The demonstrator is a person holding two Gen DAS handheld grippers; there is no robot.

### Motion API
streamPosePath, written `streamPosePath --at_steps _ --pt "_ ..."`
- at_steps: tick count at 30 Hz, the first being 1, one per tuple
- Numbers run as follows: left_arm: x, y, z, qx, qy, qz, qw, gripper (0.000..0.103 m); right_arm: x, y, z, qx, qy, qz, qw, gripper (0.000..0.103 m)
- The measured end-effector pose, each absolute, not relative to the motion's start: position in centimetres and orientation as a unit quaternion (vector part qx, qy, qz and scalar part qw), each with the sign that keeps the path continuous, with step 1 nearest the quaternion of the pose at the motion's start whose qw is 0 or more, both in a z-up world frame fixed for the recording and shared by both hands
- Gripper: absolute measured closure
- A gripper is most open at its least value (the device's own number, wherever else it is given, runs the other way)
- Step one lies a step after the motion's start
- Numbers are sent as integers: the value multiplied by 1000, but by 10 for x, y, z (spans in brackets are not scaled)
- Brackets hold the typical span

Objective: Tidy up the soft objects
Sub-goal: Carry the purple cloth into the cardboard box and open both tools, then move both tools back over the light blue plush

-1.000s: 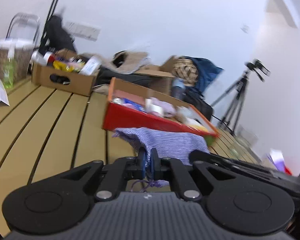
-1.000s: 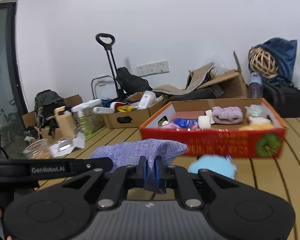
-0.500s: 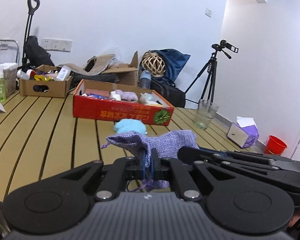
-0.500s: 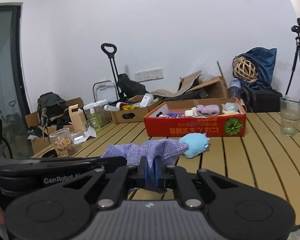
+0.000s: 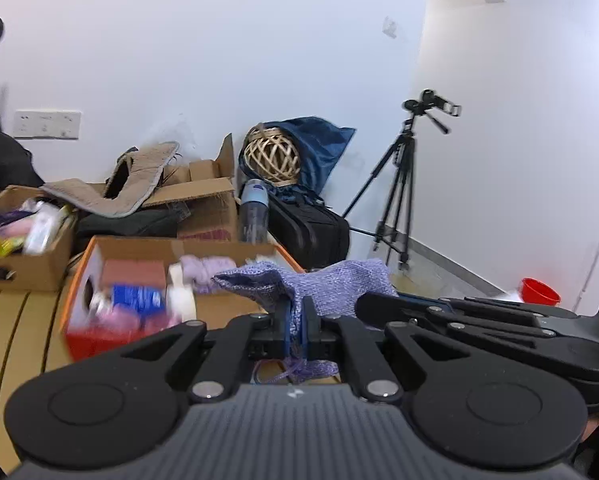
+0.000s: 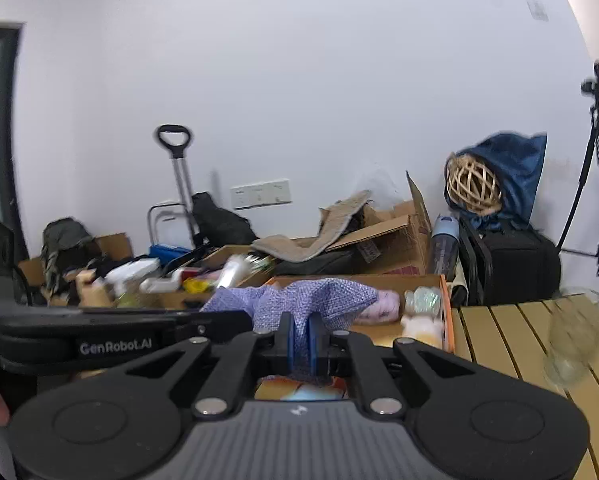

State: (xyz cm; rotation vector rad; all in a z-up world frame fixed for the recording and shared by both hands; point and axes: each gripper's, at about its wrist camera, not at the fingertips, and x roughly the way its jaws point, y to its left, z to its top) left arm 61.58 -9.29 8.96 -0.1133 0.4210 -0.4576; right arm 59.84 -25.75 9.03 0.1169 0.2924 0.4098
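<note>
A lilac woven pouch (image 5: 323,284) is showing a fine speckled weave between blue pads (image 5: 284,326) of the black tongs (image 5: 295,332). The shallow box (image 5: 87,336) is showing a red front and orange rim; inside, something blue (image 5: 137,298) is blurring, perhaps a packet. The desk (image 6: 511,336) is showing tan slats with dark gaps. A red bucket (image 5: 539,291) is glowing by the white wall.

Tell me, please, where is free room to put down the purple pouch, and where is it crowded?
Free: the bare slats of the wooden table right of the red box, short of the drinking glass; also the slats left of that box, in front of the cardboard box. Crowded: the red box's inside and the clutter behind. Both grippers hold the purple pouch.
</note>
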Motion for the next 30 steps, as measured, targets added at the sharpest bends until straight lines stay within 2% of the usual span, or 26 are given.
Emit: streamPosePath --at_steps 6,12,14,16,17,20,23,26,30 --pt "768 -108 66 -53 288 -201 935 98 761 -266 83 76 213 182 957 96" --pt "850 -121 15 5 356 -168 919 94 855 -253 26 67 282 146 946 95" --pt "856 -118 5 13 363 -155 919 86 873 -243 10 42 307 137 941 92" --pt "857 -112 0 4 363 -144 921 71 883 -239 0 28 328 134 935 90" --pt "855 -110 0 -1 362 -141 921 68 883 -239 -1 29 328 134 935 90" --pt "844 -105 7 3 350 -142 926 62 875 -243 5 38 323 137 936 82" --pt "828 -102 27 2 336 -147 930 58 855 -248 25 36 314 139 939 69" --pt "802 -95 55 11 316 -153 936 51 827 -255 54 21 291 138 947 67" --pt "751 -83 98 29 285 -155 945 48 776 -270 100 21 256 138 957 65"
